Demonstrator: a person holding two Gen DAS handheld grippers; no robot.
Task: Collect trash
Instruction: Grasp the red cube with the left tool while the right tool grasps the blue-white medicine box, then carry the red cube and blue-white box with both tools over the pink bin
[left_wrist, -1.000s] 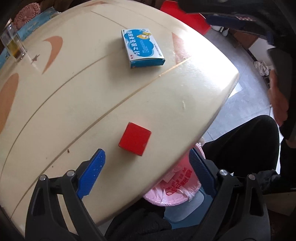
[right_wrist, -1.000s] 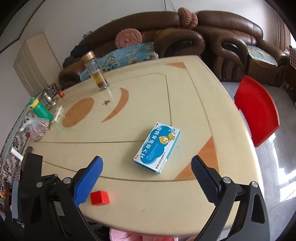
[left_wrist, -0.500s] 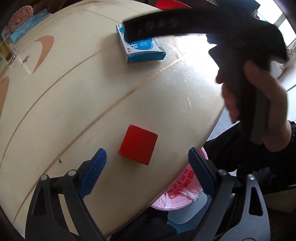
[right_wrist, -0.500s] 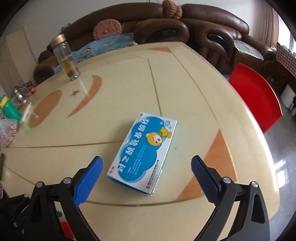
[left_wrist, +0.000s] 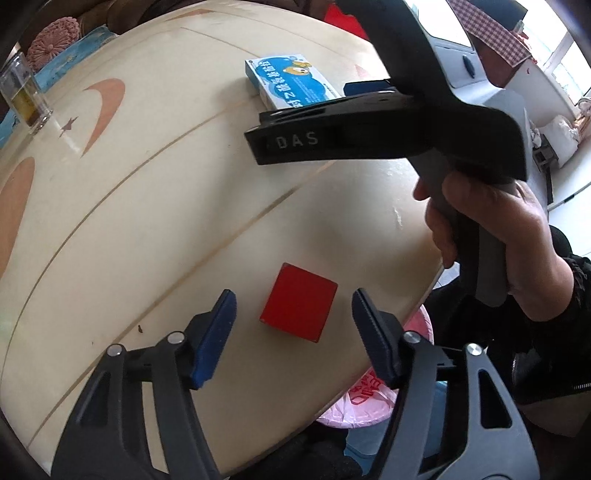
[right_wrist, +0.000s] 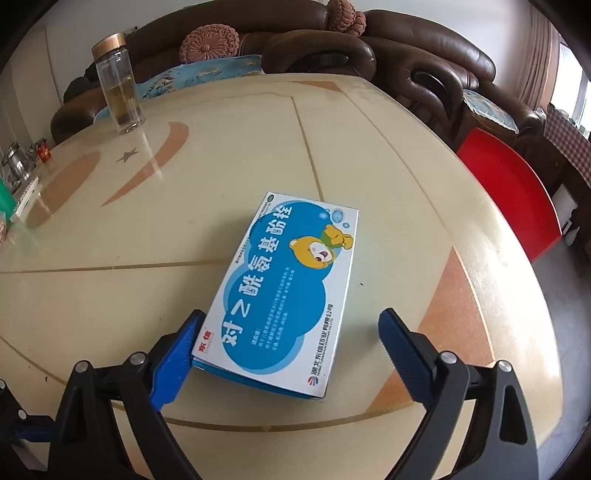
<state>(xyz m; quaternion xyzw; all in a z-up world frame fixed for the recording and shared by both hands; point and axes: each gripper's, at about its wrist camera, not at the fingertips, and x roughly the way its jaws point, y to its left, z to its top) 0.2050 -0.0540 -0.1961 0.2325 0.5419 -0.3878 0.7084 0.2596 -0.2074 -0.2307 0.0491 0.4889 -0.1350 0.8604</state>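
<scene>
Both grippers are spread wide and holding nothing: the left gripper (left_wrist: 291, 321) straddles the small red cube (left_wrist: 298, 312) near the near edge of the cream round table (left_wrist: 147, 221), and the right gripper (right_wrist: 290, 354) brackets the flat blue-and-white cardboard medicine box (right_wrist: 284, 291), left pad just about touching its corner. The box lies skewed between the fingers, so I reckon closing now could twist it or let it pop out. The cube's close to the edge above the pink-bagged bin (left_wrist: 369, 398), so a sloppy pinch might knock it to the floor.
</scene>
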